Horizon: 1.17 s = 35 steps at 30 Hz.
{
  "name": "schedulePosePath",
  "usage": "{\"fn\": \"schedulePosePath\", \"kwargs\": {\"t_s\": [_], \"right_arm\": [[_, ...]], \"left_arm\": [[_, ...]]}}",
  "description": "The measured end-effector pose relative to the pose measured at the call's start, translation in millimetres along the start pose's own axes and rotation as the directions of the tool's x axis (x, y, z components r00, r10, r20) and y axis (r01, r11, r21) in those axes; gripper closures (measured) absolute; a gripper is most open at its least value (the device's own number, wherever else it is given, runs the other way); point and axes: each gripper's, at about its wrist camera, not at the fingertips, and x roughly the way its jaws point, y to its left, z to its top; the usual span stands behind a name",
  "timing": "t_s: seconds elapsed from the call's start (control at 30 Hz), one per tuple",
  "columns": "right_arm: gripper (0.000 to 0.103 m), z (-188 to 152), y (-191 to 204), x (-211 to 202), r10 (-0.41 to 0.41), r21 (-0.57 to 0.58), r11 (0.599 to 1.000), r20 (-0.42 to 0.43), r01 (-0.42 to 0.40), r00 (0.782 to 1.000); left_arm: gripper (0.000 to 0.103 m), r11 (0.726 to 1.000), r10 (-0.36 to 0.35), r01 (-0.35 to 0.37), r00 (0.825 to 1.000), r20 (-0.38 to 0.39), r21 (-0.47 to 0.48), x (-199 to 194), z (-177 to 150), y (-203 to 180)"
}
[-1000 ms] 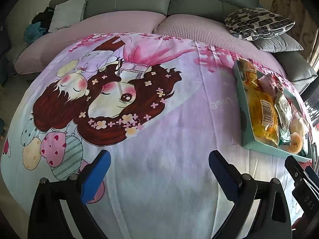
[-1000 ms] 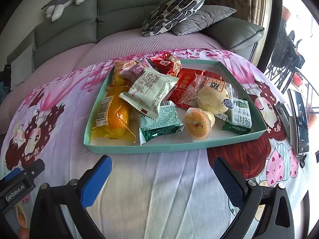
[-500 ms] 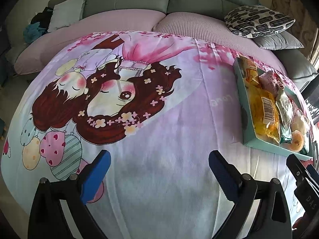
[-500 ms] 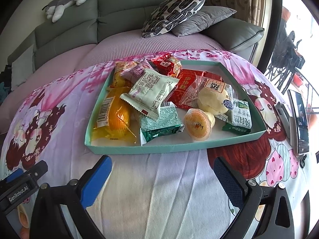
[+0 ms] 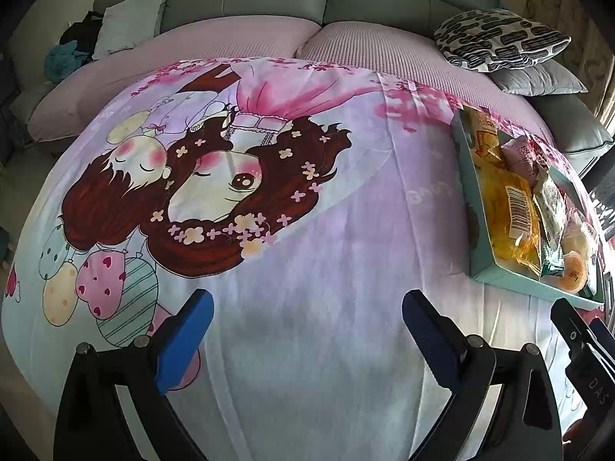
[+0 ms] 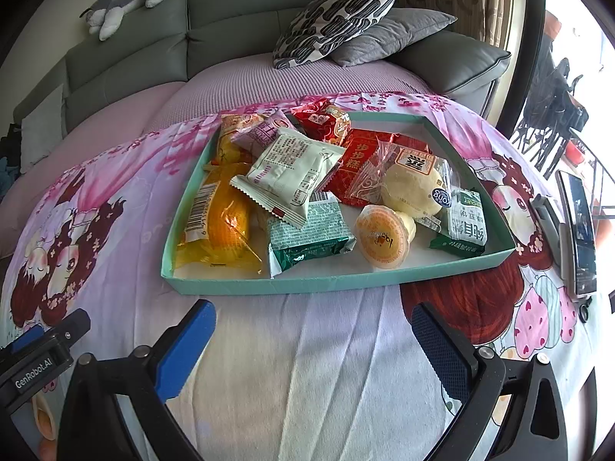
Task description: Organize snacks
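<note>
Snacks (image 6: pixel 296 180) in teal tray (image 6: pixel 307 282), maybe ten pkts.

Left claw (image 5: pixel 307 319) gapes empty above the cartoon bedsheet (image 5: pixel 307 230).

From my right wrist feed, "GenRobot.AI" reads in white on the left gripper's body (image 6: pixel 32 370) at the lower left edge. From the left wrist feed, "DAS" reads on the right gripper's body (image 5: pixel 596 386) at the lower right edge. On the red packet (image 6: pixel 359 161) in the tray, gold Chinese characters read 步步糕. The clear bun wrapper (image 6: pixel 413 188) carries a round blue "Tons" sticker. The green-white sachet (image 6: pixel 463 223) shows "BISCUIT" along its top. Barcode digits on the yellow packet (image 6: pixel 219 226) are too small for me to read.
</note>
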Motion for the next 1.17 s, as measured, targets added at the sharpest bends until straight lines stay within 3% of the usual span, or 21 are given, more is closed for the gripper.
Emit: {"fn": "schedulePosePath", "kwargs": {"t_s": [1.17], "right_arm": [[0.0,-0.1,0.1,0.7,0.0,0.001,1.0,-0.002,0.0,1.0]], "left_arm": [[0.004,1.0,0.013,-0.013,1.0,-0.007,0.001,2.1,-0.2,1.9]]}}
